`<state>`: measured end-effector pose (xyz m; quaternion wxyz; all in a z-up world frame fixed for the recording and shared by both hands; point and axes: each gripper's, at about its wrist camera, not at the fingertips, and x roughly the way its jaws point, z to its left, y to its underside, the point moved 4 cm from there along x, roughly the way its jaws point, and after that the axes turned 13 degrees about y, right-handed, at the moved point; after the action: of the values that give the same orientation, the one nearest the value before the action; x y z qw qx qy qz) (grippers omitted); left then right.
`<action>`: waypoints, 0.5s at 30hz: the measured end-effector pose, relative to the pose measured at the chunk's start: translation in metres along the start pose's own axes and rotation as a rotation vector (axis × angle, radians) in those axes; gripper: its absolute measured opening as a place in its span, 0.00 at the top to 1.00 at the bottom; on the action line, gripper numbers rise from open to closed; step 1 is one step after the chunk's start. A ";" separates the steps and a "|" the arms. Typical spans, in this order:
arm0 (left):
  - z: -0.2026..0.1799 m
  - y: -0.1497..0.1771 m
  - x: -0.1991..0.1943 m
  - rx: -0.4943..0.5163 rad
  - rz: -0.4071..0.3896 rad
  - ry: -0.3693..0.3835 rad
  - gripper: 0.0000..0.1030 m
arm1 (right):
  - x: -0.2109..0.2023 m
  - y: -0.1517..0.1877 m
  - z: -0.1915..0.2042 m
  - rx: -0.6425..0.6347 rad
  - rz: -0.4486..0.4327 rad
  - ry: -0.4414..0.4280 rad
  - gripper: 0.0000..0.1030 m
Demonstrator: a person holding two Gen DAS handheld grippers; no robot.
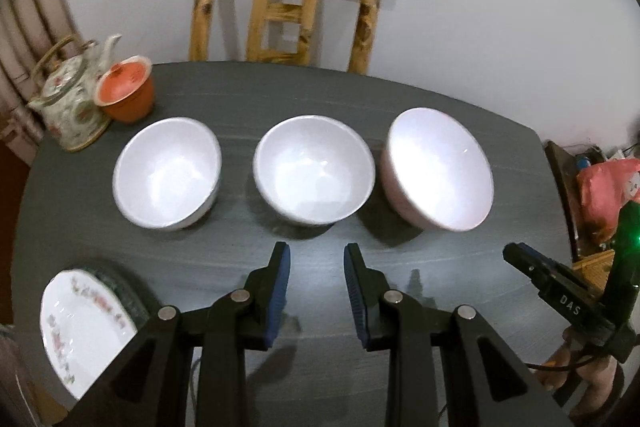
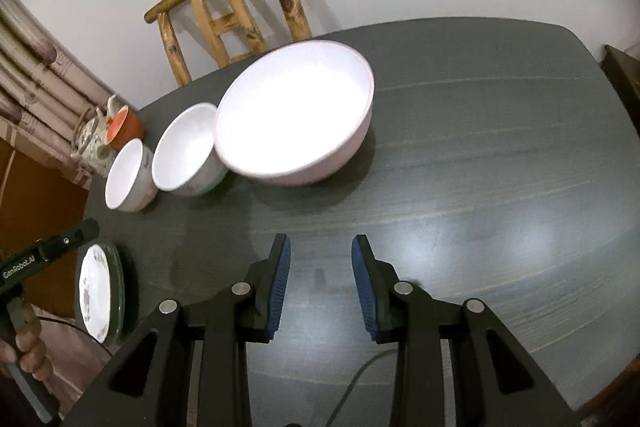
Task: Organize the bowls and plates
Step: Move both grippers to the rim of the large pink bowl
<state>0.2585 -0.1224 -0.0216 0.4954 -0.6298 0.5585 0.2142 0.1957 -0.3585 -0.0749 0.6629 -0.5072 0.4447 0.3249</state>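
Three bowls stand in a row on the dark grey table (image 1: 248, 99): a left white bowl (image 1: 168, 173), a middle white bowl (image 1: 314, 171) and a larger pink bowl (image 1: 440, 175) at the right. The pink bowl (image 2: 294, 113) is nearest in the right wrist view, with the two white bowls (image 2: 186, 149) (image 2: 126, 175) beyond it. A floral plate (image 1: 86, 327) lies on a green-rimmed plate at the front left. My left gripper (image 1: 318, 291) is open and empty, in front of the middle bowl. My right gripper (image 2: 322, 283) is open and empty, in front of the pink bowl.
A floral teapot (image 1: 72, 103) and an orange lidded cup (image 1: 126, 93) stand at the table's far left. A wooden chair (image 1: 288, 7) stands behind the table against the wall. The right gripper's body (image 1: 560, 299) shows at the right. Clutter lies beyond the table's right edge.
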 end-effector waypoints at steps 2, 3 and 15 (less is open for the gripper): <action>-0.007 -0.011 0.008 0.003 0.005 0.014 0.73 | 0.000 -0.011 -0.003 0.001 -0.016 0.006 0.70; -0.009 -0.015 0.011 0.005 0.008 0.018 0.73 | -0.001 -0.017 -0.005 0.004 -0.023 0.012 0.70; -0.028 -0.080 0.070 0.015 0.070 0.083 0.73 | 0.014 -0.068 -0.012 -0.004 -0.029 0.053 0.63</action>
<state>0.3434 -0.1900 -0.0366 0.4686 -0.6146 0.6020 0.2009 0.2581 -0.3894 -0.0628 0.6546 -0.5232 0.4541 0.3025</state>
